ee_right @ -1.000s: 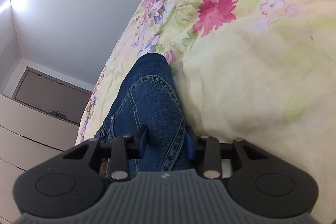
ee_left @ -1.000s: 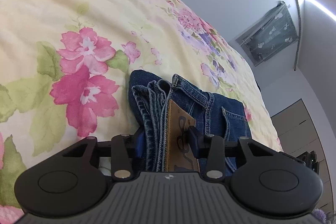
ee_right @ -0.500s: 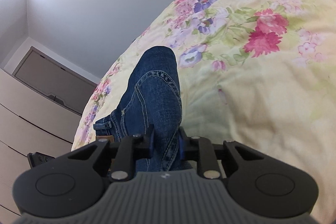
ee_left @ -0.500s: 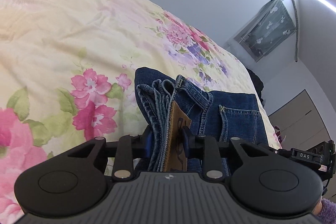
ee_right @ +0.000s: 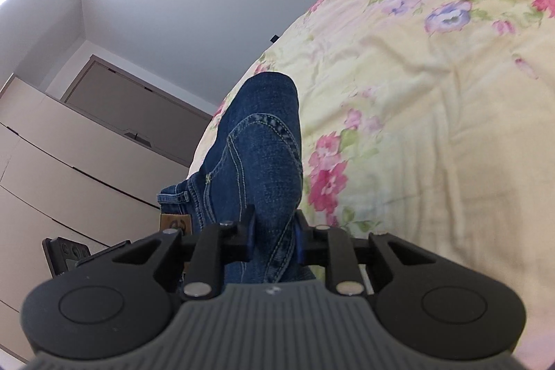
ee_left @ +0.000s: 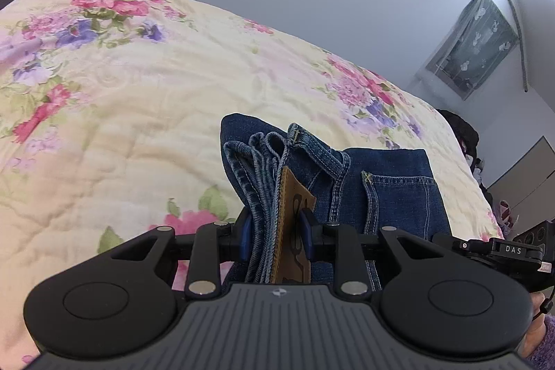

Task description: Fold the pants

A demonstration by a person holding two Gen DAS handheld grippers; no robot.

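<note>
While gripping folded jeans [ee_left: 381,189] above the floral bedspread [ee_left: 138,113] | left gripper [ee_left: 276,238] is clamping waistband layers | right gripper [ee_right: 273,236] is clamping denim fold

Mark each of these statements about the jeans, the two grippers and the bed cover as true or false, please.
1. The left gripper is clamped on the jeans at the brown leather patch. True.
2. The right gripper is empty. False: denim is pinched between its pads.
3. The bed cover is plain white. False: it is pale yellow with flowers.
4. A wardrobe shows in the right wrist view. True.
</note>
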